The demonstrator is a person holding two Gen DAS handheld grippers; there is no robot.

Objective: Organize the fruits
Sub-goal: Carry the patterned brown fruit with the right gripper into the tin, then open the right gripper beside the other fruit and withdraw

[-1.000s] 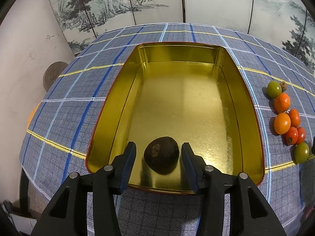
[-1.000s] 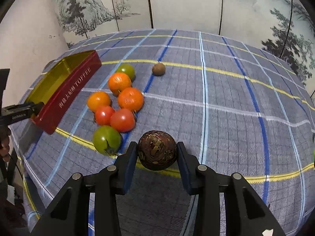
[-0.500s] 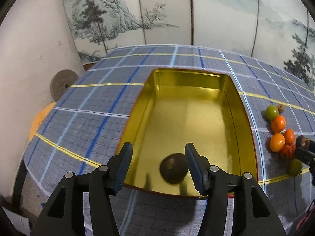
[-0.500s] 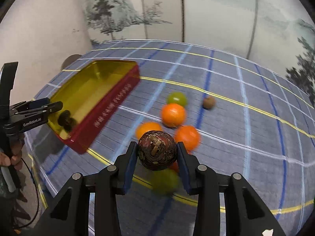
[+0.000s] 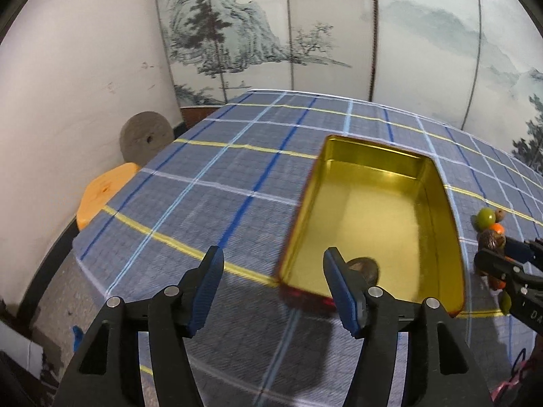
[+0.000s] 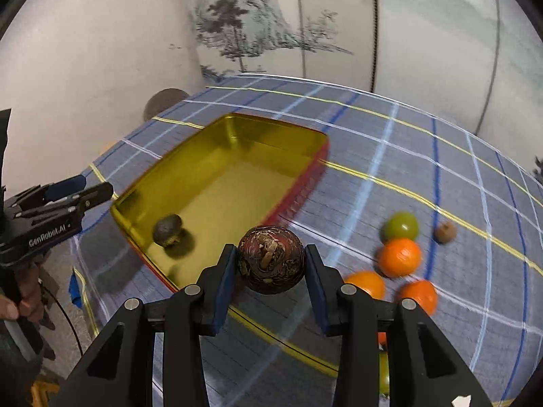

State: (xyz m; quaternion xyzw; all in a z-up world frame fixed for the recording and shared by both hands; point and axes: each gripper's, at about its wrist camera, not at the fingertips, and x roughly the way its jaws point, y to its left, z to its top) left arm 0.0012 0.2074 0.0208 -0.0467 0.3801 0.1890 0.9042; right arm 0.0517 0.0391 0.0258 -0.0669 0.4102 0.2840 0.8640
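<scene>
A gold tin tray (image 5: 441, 203) (image 6: 203, 151) with red outer walls lies on the blue plaid tablecloth. One dark brown fruit (image 6: 167, 230) (image 5: 368, 266) rests in its near corner. My left gripper (image 5: 273, 271) hangs over the cloth left of the tray, jaws opening, nothing between them. My right gripper (image 6: 269, 264) is shut on a mottled dark red round fruit (image 6: 270, 258), held above the tray's near right edge. Several loose fruits lie right of the tray: a green one (image 6: 400, 226), oranges (image 6: 399, 257), a small brown one (image 6: 445, 232).
The left gripper (image 6: 57, 200) and the person's hand (image 6: 23, 291) show at the left edge of the right wrist view. A painted folding screen (image 5: 339, 34) backs the table. A grey disc (image 5: 146, 137) and an orange stool (image 5: 101, 193) stand beyond the table's left edge.
My left gripper let go of the dark brown fruit in the tray, opened wider and drew back left and up. My right gripper carried the mottled fruit from the fruit pile toward the tray.
</scene>
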